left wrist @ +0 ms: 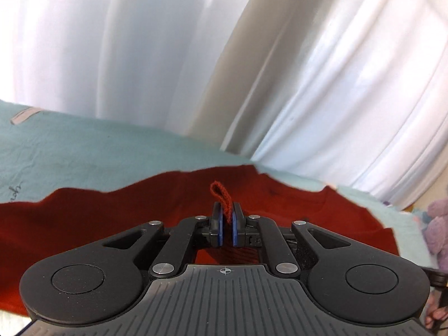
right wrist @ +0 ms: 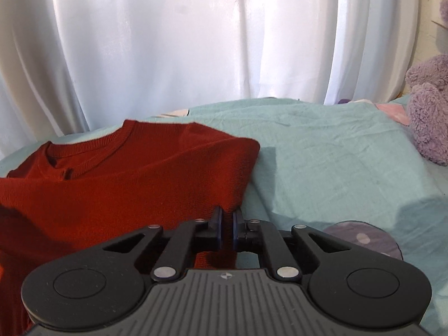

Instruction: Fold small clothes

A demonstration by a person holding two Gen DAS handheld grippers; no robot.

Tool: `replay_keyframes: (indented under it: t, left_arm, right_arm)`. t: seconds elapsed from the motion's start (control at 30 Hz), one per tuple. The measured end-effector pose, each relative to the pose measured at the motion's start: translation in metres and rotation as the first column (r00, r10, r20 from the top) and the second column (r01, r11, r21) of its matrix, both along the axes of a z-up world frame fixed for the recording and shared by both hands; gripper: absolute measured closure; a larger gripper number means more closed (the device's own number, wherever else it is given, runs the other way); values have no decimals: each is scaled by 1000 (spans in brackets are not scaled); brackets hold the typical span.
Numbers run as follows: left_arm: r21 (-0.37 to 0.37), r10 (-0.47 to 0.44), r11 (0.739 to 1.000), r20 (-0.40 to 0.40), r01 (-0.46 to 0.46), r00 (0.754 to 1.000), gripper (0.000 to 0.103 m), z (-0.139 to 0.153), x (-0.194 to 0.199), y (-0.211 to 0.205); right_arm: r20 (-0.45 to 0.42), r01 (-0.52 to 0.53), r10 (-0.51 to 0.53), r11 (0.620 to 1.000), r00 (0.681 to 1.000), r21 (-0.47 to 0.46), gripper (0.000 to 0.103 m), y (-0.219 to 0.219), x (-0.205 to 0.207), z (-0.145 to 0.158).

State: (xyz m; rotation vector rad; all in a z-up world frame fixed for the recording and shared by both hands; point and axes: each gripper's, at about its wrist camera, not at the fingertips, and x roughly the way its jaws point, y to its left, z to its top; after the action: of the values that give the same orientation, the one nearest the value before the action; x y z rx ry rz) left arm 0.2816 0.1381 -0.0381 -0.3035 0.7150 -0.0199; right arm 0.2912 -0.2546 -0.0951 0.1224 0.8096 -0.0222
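Observation:
A rust-red knit sweater (right wrist: 126, 182) lies spread on a teal bed sheet (right wrist: 336, 154), its round neckline (right wrist: 84, 154) toward the curtain. My right gripper (right wrist: 227, 221) is at the sweater's right side edge, with the blue pads closed on the knit there. In the left wrist view the same sweater (left wrist: 112, 218) fills the foreground. My left gripper (left wrist: 226, 218) is shut on it, and a small fold of red knit (left wrist: 221, 196) pokes up between the pads.
White curtains (right wrist: 168, 42) hang along the far side of the bed. A purple plush toy (right wrist: 431, 112) sits at the right, and a round purple dotted patch (right wrist: 364, 240) shows on the sheet near my right gripper. Fingers of a hand (left wrist: 436, 315) show at the lower right.

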Motion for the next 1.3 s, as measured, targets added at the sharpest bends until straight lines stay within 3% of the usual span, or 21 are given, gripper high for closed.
replay_keyframes:
  t: [0.07, 0.17, 0.3, 0.33, 0.43, 0.5, 0.53, 0.57, 0.6, 0.63, 0.7, 0.77, 0.8, 0.83, 0.87, 0.9, 0.97, 1.03, 1.1, 1.23, 1.3]
  left_arm:
    - [58, 34, 998, -95, -29, 995, 94, -18, 7, 1]
    - [42, 87, 996, -112, -82, 990, 92, -25, -6, 9]
    - [-46, 63, 997, -60, -66, 996, 79, -17, -30, 7]
    - [-48, 45, 998, -53, -48, 998, 69, -15, -32, 3]
    - [-46, 24, 999, -116, -30, 993, 62, -28, -22, -7]
    - [-34, 50, 998, -120, -54, 992, 64, -35, -20, -5]
    - [-15, 81, 996, -107, -83, 991, 61, -35, -21, -2]
    - [14, 140, 990, -107, -139, 984, 59, -34, -22, 3]
    - [30, 221, 975, -105, -219, 970, 49, -33, -26, 12]
    - [16, 282, 959, -102, -282, 954, 42, -31, -34, 24]
    - [-93, 310, 943, -95, -318, 946, 40, -24, -57, 50]
    - [-199, 368, 905, -82, -377, 926, 25, -18, -88, 77]
    - [-234, 421, 874, -74, -426, 904, 17, -15, -108, 91]
    - [-261, 473, 842, -67, -473, 879, 16, -15, -128, 105]
    - [-283, 520, 809, -65, -515, 852, 16, -15, -145, 120]
    - [-294, 556, 781, -75, -551, 828, 16, -17, -160, 133]
    - [-314, 600, 733, -120, -604, 791, 17, -25, -184, 162]
    - [-354, 649, 660, -176, -663, 740, 19, -35, -202, 188]
    - [-419, 673, 614, -166, -669, 721, 21, -42, -214, 208]
    - [-526, 732, 495, -177, -692, 658, 30, -52, -222, 239]
    - [-574, 770, 408, -200, -710, 605, 39, -58, -230, 256]
  right_arm:
    - [14, -7, 9, 995, 1000, -99, 91, 7, -2, 2]
    - [78, 11, 1, 989, 997, -146, 91, 8, -15, 22]
    - [119, -181, 193, 978, 974, -108, 91, 32, -30, 36]
    - [102, -231, 244, 965, 964, -121, 91, 43, -30, 33]
    - [42, -328, 339, 930, 940, -168, 91, 70, -29, 17]
    - [-21, -314, 316, 926, 948, -208, 91, 76, -24, 3]
    - [11, -285, 295, 933, 956, -220, 91, 72, -25, 1]
    - [12, -242, 253, 935, 967, -261, 91, 68, -24, -2]
    - [18, -197, 213, 931, 977, -307, 91, 63, -24, -3]
    - [10, -157, 170, 927, 985, -340, 88, 58, -22, -2]
    - [-2, -130, 136, 947, 991, -295, 80, 48, -26, 8]
    - [20, -134, 140, 973, 990, -187, 74, 39, -42, 21]
    - [31, -152, 157, 980, 987, -128, 70, 37, -51, 26]
    - [38, -165, 168, 984, 985, -65, 60, 35, -60, 30]
    - [42, -179, 179, 984, 983, -1, 48, 36, -69, 32]
    - [44, -192, 191, 980, 981, 43, 46, 37, -77, 32]
    - [48, -214, 210, 970, 977, 112, 46, 42, -90, 32]
    - [45, -230, 226, 961, 973, 155, 46, 49, -96, 32]
    - [52, -258, 253, 947, 966, 193, 46, 57, -101, 34]
    - [58, -276, 270, 936, 961, 218, 46, 71, -102, 41]
    - [56, -277, 272, 928, 961, 248, 46, 74, -101, 45]
